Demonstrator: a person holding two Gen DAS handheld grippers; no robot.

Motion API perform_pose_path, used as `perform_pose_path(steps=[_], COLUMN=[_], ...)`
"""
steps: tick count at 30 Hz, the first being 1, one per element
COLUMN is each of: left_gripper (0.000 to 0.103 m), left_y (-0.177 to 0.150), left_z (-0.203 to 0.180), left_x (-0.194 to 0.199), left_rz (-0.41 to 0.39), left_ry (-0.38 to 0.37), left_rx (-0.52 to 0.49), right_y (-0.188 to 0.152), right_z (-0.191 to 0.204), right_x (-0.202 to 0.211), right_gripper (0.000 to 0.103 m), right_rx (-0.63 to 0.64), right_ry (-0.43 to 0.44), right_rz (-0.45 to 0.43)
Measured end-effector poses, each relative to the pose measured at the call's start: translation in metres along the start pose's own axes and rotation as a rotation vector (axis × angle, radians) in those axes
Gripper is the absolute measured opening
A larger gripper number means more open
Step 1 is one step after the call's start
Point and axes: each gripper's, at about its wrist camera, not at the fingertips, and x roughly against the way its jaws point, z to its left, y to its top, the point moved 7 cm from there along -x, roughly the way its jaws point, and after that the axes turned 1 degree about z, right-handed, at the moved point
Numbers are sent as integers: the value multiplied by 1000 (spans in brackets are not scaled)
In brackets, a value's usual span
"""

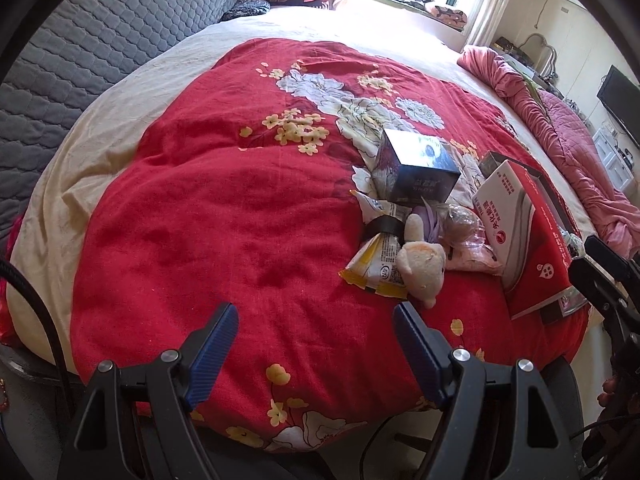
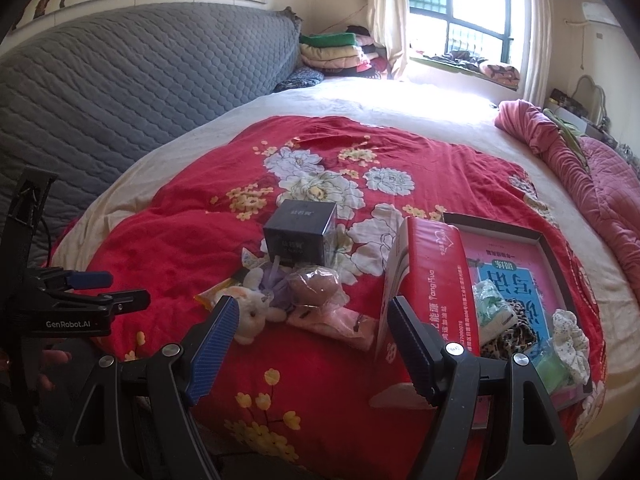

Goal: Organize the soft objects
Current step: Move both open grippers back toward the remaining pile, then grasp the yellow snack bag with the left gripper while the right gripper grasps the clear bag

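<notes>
- We see the left gripper [image 1: 316, 326] poised over the near edge of a red floral bedspread [image 1: 224, 208], its blue-padded jaws spread wide with only fabric showing between them.
- The right gripper [image 2: 312, 320] hangs over the same bedspread [image 2: 168, 240], jaws likewise wide apart and holding nothing; in its view the left gripper [image 2: 108, 288] shows at the far left.
- Just beyond the left gripper's right finger [image 1: 416, 344] lies a cream plush rabbit [image 1: 424, 264], the nearest item of a small heap right of centre on the bed.
- In the right wrist view that plush rabbit [image 2: 248, 312] sits just behind the tip of the left finger [image 2: 216, 340].
- Touching the rabbit we note a yellow-and-white snack packet [image 1: 380, 264], a lilac soft item [image 1: 434, 220] and a clear bag with a brownish round object [image 2: 316, 284] resting on a pink pouch [image 2: 340, 320].
- Behind the heap stands a dark cube-shaped box [image 1: 424, 168].
- To the right, a red carton [image 2: 436, 276] stands upright against an open shallow tray [image 2: 548, 248] holding a leopard-print cloth [image 2: 516, 336], a white frilly scrunchie [image 2: 572, 340] and a pale green bundle [image 2: 492, 304].
- Farther out we see a rumpled pink quilt [image 2: 580, 172] along the right edge, a grey quilted headboard [image 2: 140, 80] to the left, and folded blankets [image 2: 340, 52] stacked by the bright window [image 2: 460, 0].
</notes>
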Motion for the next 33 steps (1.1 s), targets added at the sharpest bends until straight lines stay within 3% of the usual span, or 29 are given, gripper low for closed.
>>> perform_pose_path(steps=[17, 33], left_gripper=[79, 79], left_y=[17, 41], left_z=[-11, -30], left_x=[-71, -98], left_rz=[106, 106], left_ry=[-42, -197], left_rx=[-60, -68], right_y=[0, 4], right_z=[6, 8], right_x=[-52, -120], right_gripper=[78, 78], right_rx=[105, 257], right_ry=[-22, -95], right_rz=[77, 226])
